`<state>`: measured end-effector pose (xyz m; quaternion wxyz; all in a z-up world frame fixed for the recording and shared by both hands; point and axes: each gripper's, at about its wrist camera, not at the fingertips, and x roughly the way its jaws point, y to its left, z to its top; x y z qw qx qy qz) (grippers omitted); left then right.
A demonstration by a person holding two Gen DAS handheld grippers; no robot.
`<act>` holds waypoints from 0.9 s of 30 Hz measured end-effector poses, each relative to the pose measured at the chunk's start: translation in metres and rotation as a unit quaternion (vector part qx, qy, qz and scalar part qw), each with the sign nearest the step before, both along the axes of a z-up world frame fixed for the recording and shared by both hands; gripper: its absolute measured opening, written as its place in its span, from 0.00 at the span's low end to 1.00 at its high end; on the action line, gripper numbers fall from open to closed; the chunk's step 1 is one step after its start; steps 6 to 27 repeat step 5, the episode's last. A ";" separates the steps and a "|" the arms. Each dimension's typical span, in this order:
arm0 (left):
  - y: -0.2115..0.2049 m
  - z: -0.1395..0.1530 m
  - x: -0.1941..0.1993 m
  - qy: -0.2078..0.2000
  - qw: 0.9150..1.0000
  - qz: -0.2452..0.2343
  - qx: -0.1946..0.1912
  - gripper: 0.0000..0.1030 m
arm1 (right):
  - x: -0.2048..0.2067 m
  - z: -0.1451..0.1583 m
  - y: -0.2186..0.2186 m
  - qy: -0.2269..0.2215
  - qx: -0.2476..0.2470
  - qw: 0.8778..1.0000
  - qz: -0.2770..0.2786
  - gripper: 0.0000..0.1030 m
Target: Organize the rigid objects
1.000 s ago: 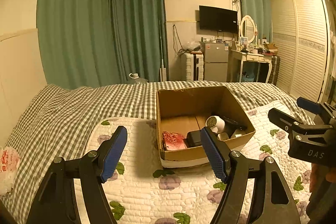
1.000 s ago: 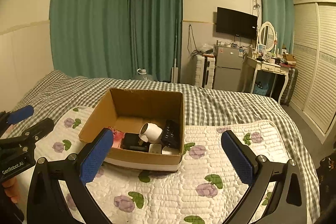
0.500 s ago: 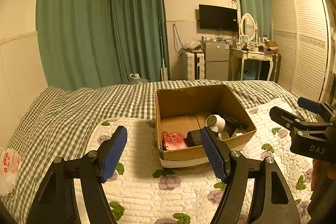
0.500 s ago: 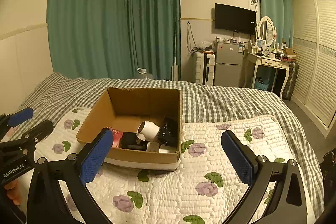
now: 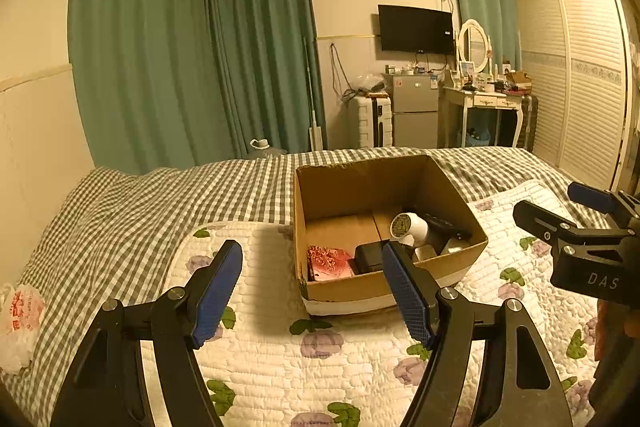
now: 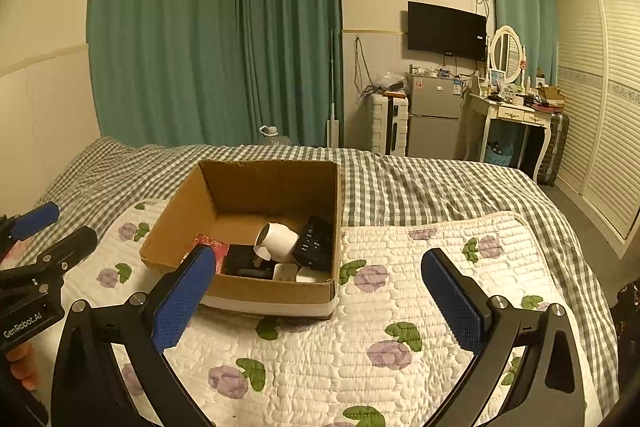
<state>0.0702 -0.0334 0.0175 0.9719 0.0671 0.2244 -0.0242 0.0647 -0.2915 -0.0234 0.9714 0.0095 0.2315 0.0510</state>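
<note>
An open cardboard box (image 5: 340, 187) stands on the quilted bed; it also shows in the right wrist view (image 6: 172, 227). Inside lie a white hair dryer (image 5: 410, 227) (image 6: 278, 237), a black remote (image 6: 314, 239), a black case (image 5: 370, 257) and a red patterned packet (image 5: 328, 263). My left gripper (image 5: 312, 287) is open and empty, in front of the box's near left corner. My right gripper (image 6: 316, 297) is open and empty, in front of the box's near right corner. Each gripper shows at the edge of the other's view.
The floral quilt (image 6: 400, 307) covers the near bed over a checked sheet (image 5: 120, 219). A plastic bag (image 5: 20, 311) lies at the bed's left edge. A fridge (image 6: 434, 119), dressing table (image 6: 508, 115) and wardrobe (image 6: 600, 107) stand beyond the bed.
Both grippers have drifted slightly up and back; the box sits a little lower in view. Both jaws stay open and empty.
</note>
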 end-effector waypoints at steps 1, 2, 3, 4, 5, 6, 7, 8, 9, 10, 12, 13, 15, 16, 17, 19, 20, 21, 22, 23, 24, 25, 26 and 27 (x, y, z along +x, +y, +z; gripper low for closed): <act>-0.001 0.000 0.000 0.000 1.000 0.000 0.000 0.73 | 0.000 0.000 -0.001 0.000 0.002 1.000 0.000 1.00; -0.001 -0.001 -0.001 0.001 1.000 -0.001 0.001 0.73 | 0.000 -0.001 -0.001 0.000 0.003 1.000 0.001 1.00; -0.002 -0.001 -0.001 0.001 1.000 -0.001 0.001 0.73 | 0.000 -0.001 -0.001 -0.002 0.003 1.000 0.001 1.00; -0.002 -0.001 -0.002 0.000 1.000 -0.001 0.001 0.73 | 0.000 -0.001 -0.001 -0.003 0.001 1.000 0.002 1.00; -0.002 -0.001 -0.002 -0.002 1.000 0.000 0.003 0.73 | 0.000 -0.002 -0.001 -0.002 0.001 1.000 0.002 1.00; -0.002 -0.001 -0.002 -0.002 1.000 0.000 0.003 0.73 | 0.000 -0.002 -0.001 -0.002 0.001 1.000 0.002 1.00; -0.002 -0.001 -0.002 -0.002 1.000 0.000 0.003 0.73 | 0.000 -0.002 -0.001 -0.002 0.001 1.000 0.002 1.00; -0.002 -0.001 -0.002 -0.002 1.000 0.000 0.003 0.73 | 0.000 -0.002 -0.001 -0.002 0.001 1.000 0.002 1.00; -0.002 -0.001 -0.002 -0.002 1.000 0.000 0.003 0.73 | 0.000 -0.002 -0.001 -0.002 0.001 1.000 0.002 1.00; -0.002 -0.001 -0.002 -0.002 1.000 0.000 0.003 0.73 | 0.000 -0.002 -0.001 -0.002 0.001 1.000 0.002 1.00; -0.002 -0.001 -0.002 -0.002 1.000 0.000 0.003 0.73 | 0.000 -0.002 -0.001 -0.002 0.001 1.000 0.002 1.00; -0.002 -0.001 -0.002 -0.002 1.000 0.000 0.003 0.73 | 0.000 -0.002 -0.001 -0.002 0.001 1.000 0.002 1.00; -0.002 -0.001 -0.002 -0.002 1.000 0.000 0.003 0.73 | 0.000 -0.002 -0.001 -0.002 0.001 1.000 0.002 1.00; -0.002 -0.001 -0.002 -0.002 1.000 0.000 0.003 0.73 | 0.000 -0.002 -0.001 -0.002 0.001 1.000 0.002 1.00; -0.002 -0.001 -0.002 -0.002 1.000 0.000 0.003 0.73 | 0.000 -0.002 -0.001 -0.002 0.001 1.000 0.002 1.00; -0.002 -0.001 -0.002 -0.002 1.000 0.000 0.003 0.73 | 0.000 -0.002 -0.001 -0.002 0.001 1.000 0.002 1.00; -0.002 -0.001 -0.002 -0.002 1.000 0.000 0.003 0.73 | 0.000 -0.002 -0.001 -0.002 0.001 1.000 0.002 1.00; -0.002 -0.001 -0.002 -0.002 1.000 0.000 0.003 0.73 | 0.000 -0.002 -0.001 -0.002 0.001 1.000 0.002 1.00; -0.002 -0.001 -0.002 -0.002 1.000 0.000 0.003 0.73 | 0.000 -0.002 -0.001 -0.002 0.001 1.000 0.002 1.00; -0.002 -0.001 -0.002 -0.002 1.000 0.000 0.003 0.73 | 0.000 -0.002 -0.001 -0.002 0.001 1.000 0.002 1.00; -0.002 -0.001 -0.002 -0.002 1.000 0.000 0.003 0.73 | 0.000 -0.002 -0.001 -0.002 0.001 1.000 0.002 1.00; -0.002 -0.001 -0.002 -0.002 1.000 0.000 0.003 0.73 | 0.000 -0.002 -0.001 -0.002 0.001 1.000 0.002 1.00; -0.002 -0.001 -0.002 -0.002 1.000 0.000 0.003 0.73 | 0.000 -0.002 -0.001 -0.002 0.001 1.000 0.002 1.00; -0.002 -0.001 -0.002 -0.002 1.000 0.000 0.003 0.73 | 0.000 -0.002 -0.001 -0.002 0.001 1.000 0.002 1.00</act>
